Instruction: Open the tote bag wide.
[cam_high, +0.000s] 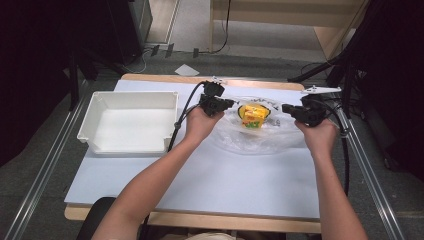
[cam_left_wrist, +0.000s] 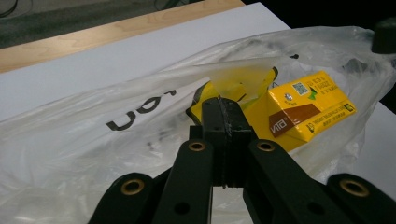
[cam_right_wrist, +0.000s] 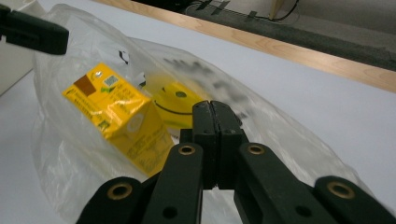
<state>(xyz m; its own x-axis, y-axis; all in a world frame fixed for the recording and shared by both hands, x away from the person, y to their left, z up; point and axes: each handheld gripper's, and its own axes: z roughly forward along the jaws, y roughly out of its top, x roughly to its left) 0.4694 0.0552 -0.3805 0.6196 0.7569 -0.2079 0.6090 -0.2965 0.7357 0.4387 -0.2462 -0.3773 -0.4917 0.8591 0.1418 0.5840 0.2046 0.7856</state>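
Observation:
A clear plastic bag (cam_high: 260, 137) with black lettering and a yellow smiley print lies on the white table top. Inside it stands a yellow juice carton (cam_high: 253, 116), also seen through the film in the left gripper view (cam_left_wrist: 303, 109) and the right gripper view (cam_right_wrist: 116, 112). My left gripper (cam_high: 231, 103) is shut, pinching the bag's left edge (cam_left_wrist: 243, 74). From the other side, my right gripper (cam_high: 285, 107) is shut on the bag film (cam_right_wrist: 261, 116). The two grippers hold the bag on either side of the carton.
An empty white tray (cam_high: 95, 120) sits on the table to the left of the bag. The table's wooden far edge (cam_high: 250, 82) runs just behind the bag. Cables (cam_high: 180, 120) trail from both grippers. Metal rails (cam_high: 372, 180) flank the table.

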